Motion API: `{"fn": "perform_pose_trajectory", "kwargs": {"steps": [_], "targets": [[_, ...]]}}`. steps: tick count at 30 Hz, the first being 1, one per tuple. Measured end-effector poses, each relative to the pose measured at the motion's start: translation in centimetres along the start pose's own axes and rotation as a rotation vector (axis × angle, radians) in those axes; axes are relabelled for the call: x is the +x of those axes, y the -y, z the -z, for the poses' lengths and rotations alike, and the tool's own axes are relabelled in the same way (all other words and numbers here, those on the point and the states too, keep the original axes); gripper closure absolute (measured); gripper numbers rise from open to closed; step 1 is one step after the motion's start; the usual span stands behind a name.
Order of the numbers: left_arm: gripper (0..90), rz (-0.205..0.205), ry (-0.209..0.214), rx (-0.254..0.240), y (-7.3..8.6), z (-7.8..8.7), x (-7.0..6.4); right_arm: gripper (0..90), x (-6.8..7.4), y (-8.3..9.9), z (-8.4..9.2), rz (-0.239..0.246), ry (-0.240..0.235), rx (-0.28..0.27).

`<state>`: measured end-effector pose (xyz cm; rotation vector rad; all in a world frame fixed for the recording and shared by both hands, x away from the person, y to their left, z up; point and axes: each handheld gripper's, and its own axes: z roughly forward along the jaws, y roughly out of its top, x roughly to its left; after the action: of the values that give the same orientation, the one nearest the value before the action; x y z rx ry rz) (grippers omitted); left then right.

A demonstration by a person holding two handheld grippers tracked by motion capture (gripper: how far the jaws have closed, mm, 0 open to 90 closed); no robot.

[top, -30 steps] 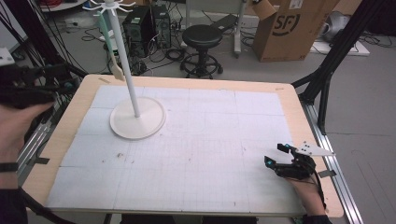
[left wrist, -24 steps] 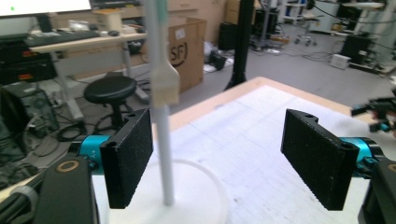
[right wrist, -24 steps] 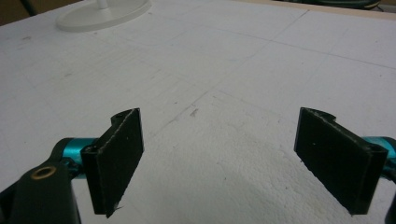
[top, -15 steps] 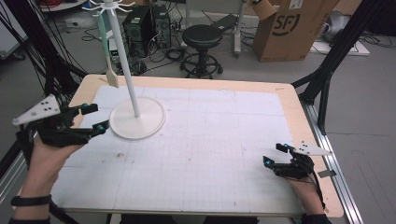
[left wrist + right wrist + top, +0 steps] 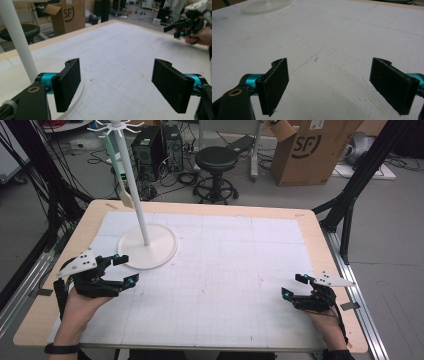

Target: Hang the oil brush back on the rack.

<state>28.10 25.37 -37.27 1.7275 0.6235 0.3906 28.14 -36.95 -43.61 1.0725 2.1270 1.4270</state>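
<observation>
High view, gridded white table [image 5: 225,285], cluttered workshop

Two hand-held grippers rest low over the table: the left gripper [image 5: 122,269] with jaws spread wide and nothing between them, its forearm entering from the bottom left corner; the right gripper [image 5: 295,286], likewise wide and bare, on a hand at the bottom right, well apart from its partner, both jaw pairs pointing inward.

A tall white stand with a round flat base [image 5: 148,246] and a thin upright pole is seen standing at the far left of the white gridded surface [image 5: 225,285], a pale spatula [image 5: 125,194] hung from its hooked top.
</observation>
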Motion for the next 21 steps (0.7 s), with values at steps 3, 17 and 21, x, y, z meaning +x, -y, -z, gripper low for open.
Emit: {"fn": "perform_pose_trajectory", "kwargs": {"steps": [3,17,21], "targets": [[24.1,0.028,0.019,-0.018,0.7,-0.3,-0.1,15.0,0.1,0.0,0.0,0.003,0.001,0.0],[23.6,0.048,0.044,-0.021,2.2,-1.2,-0.5,15.0,0.2,0.1,-0.1,0.006,0.004,0.011],[23.5,0.073,0.063,-0.04,2.3,-1.2,-0.3,15.0,0.1,0.2,-0.2,0.01,0.005,0.011]]}}
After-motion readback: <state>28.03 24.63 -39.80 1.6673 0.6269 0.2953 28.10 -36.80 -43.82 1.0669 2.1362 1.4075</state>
